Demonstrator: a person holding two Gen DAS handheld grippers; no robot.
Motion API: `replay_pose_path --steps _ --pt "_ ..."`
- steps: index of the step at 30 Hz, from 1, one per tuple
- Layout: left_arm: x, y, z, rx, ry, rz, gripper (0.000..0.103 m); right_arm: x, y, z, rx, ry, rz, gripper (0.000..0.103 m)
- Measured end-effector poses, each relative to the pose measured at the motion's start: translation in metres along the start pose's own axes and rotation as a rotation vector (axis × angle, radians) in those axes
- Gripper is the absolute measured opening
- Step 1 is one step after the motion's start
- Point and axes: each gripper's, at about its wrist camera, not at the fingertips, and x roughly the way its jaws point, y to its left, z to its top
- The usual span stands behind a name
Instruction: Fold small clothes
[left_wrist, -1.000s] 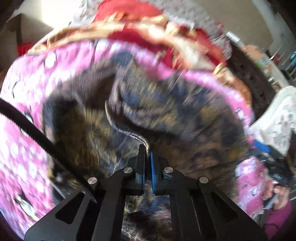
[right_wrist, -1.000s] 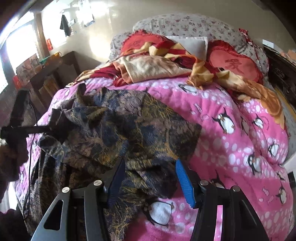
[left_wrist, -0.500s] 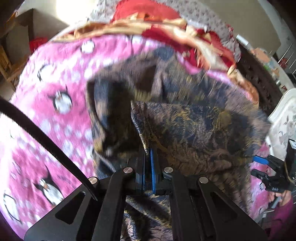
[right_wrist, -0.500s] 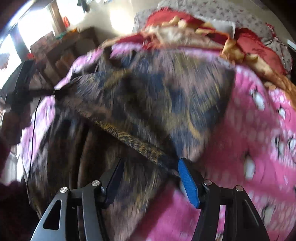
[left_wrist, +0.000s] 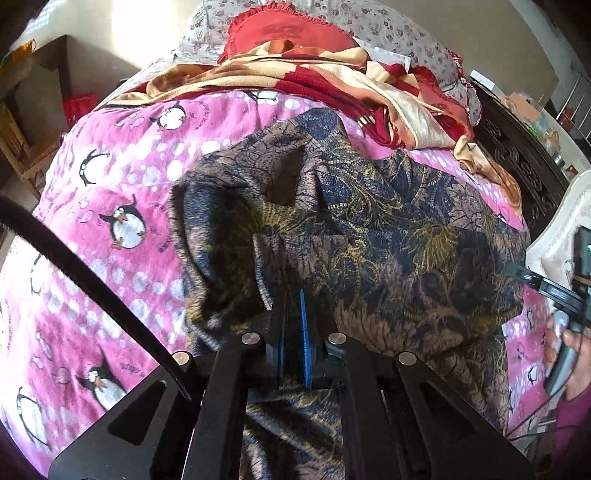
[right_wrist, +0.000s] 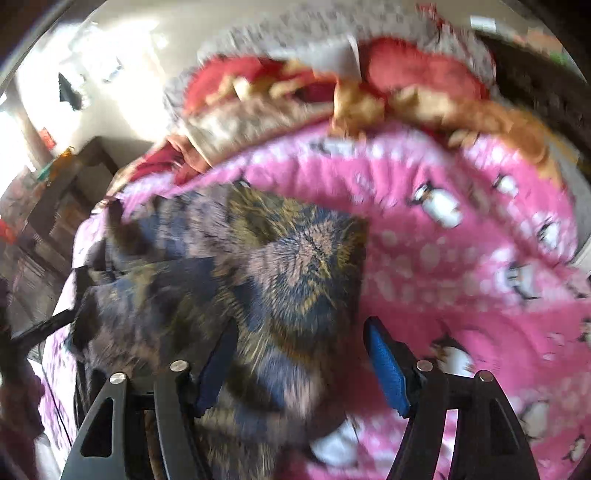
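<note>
A: In the middle of the left wrist frame, what fills the view?
B: A dark paisley garment (left_wrist: 369, 229), blue, brown and gold, spread over a pink penguin blanket (left_wrist: 122, 206) on the bed. The left gripper (left_wrist: 295, 332) at lower centre is clenched on a fold of its edge, blue pads pressed together with cloth between them

A: And the right one?
B: In the right wrist frame, which is blurred, the right gripper (right_wrist: 299, 354) is released, jaws wide apart at the bottom, the garment (right_wrist: 258, 280) lying between and beyond them, left of centre

A: What crowds the scene?
B: A rumpled red and cream blanket (left_wrist: 332, 77) across the top, with floral pillows (left_wrist: 399, 33) behind it. A black strap (left_wrist: 85, 280) cuts diagonally across the lower left of the left wrist frame, covering part of the blanket. At the right edge sits dark carved furniture (left_wrist: 517, 162), and below it the person's hand (left_wrist: 569, 350)
</note>
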Motion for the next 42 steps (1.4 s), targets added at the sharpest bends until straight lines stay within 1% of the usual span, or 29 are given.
replay_pose_path --steps 1,2,3,4,5,6,8,9,11,13,14,16,18,19,21,22,24,26,29,30,31,32,33,35,36,37,38,40,42 --pt "0.004 -0.003 0.0 0.01 0.003 0.009 0.004 0.01 0.004 0.005 -0.022 0.018 -0.004 0.023" --pt "0.008 -0.006 -0.001 0.028 0.007 0.021 0.004 0.011 0.008 0.007 -0.037 0.011 -0.013 0.011" --pt "0.012 -0.01 -0.002 0.042 0.009 0.028 0.004 0.005 0.011 0.01 -0.046 -0.028 -0.03 0.009" --pt "0.016 -0.012 -0.004 0.053 0.009 0.033 0.004 -0.005 0.013 0.013 -0.048 -0.087 -0.039 0.008" --pt "0.02 -0.015 -0.006 0.058 0.011 0.038 0.004 -0.013 0.011 0.015 -0.04 -0.136 -0.054 0.008" --pt "0.026 -0.016 -0.008 0.062 0.019 0.043 0.004 -0.014 0.008 0.014 -0.033 -0.153 -0.078 0.008" --pt "0.04 -0.018 -0.009 0.068 0.047 0.058 0.004 -0.001 -0.005 0.016 -0.009 -0.144 -0.16 0.008" --pt "0.047 -0.019 -0.009 0.069 0.058 0.07 0.004 0.006 -0.013 0.016 0.022 -0.128 -0.149 0.008" --pt "0.05 -0.021 -0.009 0.068 0.051 0.084 0.004 0.003 -0.024 0.014 0.057 -0.132 -0.091 0.009" --pt "0.049 -0.021 -0.009 0.074 0.049 0.087 0.004 -0.013 -0.025 0.012 0.065 -0.132 -0.068 0.021" --pt "0.048 -0.021 -0.009 0.075 0.05 0.085 0.004 -0.024 -0.026 0.009 0.064 -0.136 -0.067 0.023" --pt "0.049 -0.019 -0.009 0.071 0.051 0.082 0.008 -0.044 -0.021 -0.002 0.028 -0.147 -0.041 0.024" --pt "0.05 -0.018 -0.009 0.067 0.047 0.082 0.009 -0.051 -0.009 -0.015 -0.026 -0.128 -0.008 0.024" --pt "0.049 -0.02 -0.011 0.067 0.044 0.087 0.009 -0.049 -0.003 -0.024 -0.055 -0.1 -0.021 0.024" --pt "0.048 -0.022 -0.012 0.069 0.04 0.098 0.009 -0.037 -0.003 -0.043 -0.058 -0.017 -0.064 0.024" --pt "0.049 -0.023 -0.011 0.073 0.04 0.099 0.009 -0.025 -0.006 -0.056 -0.053 0.059 -0.082 0.024" --pt "0.049 -0.024 -0.012 0.078 0.043 0.102 0.009 -0.022 -0.014 -0.07 -0.024 0.11 -0.068 0.024" --pt "0.048 -0.024 -0.012 0.08 0.046 0.101 0.009 -0.032 -0.024 -0.077 0.019 0.097 -0.078 0.024" --pt "0.045 -0.024 -0.012 0.073 0.047 0.098 0.009 -0.051 -0.031 -0.069 0.082 0.012 -0.028 0.025" --pt "0.044 -0.024 -0.012 0.071 0.046 0.097 0.009 -0.057 -0.03 -0.064 0.095 -0.031 -0.017 0.038" --pt "0.043 -0.024 -0.012 0.071 0.044 0.099 0.009 -0.059 -0.028 -0.06 0.099 -0.06 -0.015 0.057" --pt "0.042 -0.025 -0.013 0.072 0.042 0.104 0.009 -0.059 -0.025 -0.055 0.1 -0.086 -0.01 0.063" --pt "0.041 -0.026 -0.013 0.075 0.038 0.111 0.009 -0.055 -0.021 -0.05 0.092 -0.093 -0.001 0.063" --pt "0.04 -0.027 -0.015 0.082 0.031 0.122 0.009 -0.044 -0.014 -0.042 0.097 -0.067 0.002 0.063" --pt "0.04 -0.027 -0.015 0.086 0.03 0.129 0.009 -0.037 -0.013 -0.04 0.117 -0.056 0.012 0.061" --pt "0.04 -0.028 -0.015 0.09 0.028 0.134 0.009 -0.031 -0.015 -0.038 0.135 -0.048 0.025 0.055" --pt "0.04 -0.029 -0.016 0.098 0.026 0.142 0.009 -0.027 -0.017 -0.038 0.145 -0.034 0.027 0.052" --pt "0.041 -0.03 -0.016 0.109 0.023 0.156 0.009 -0.024 -0.02 -0.043 0.142 -0.003 -0.012 0.052" --pt "0.042 -0.03 -0.016 0.116 0.022 0.159 0.009 -0.025 -0.023 -0.05 0.137 0.014 -0.018 0.052"
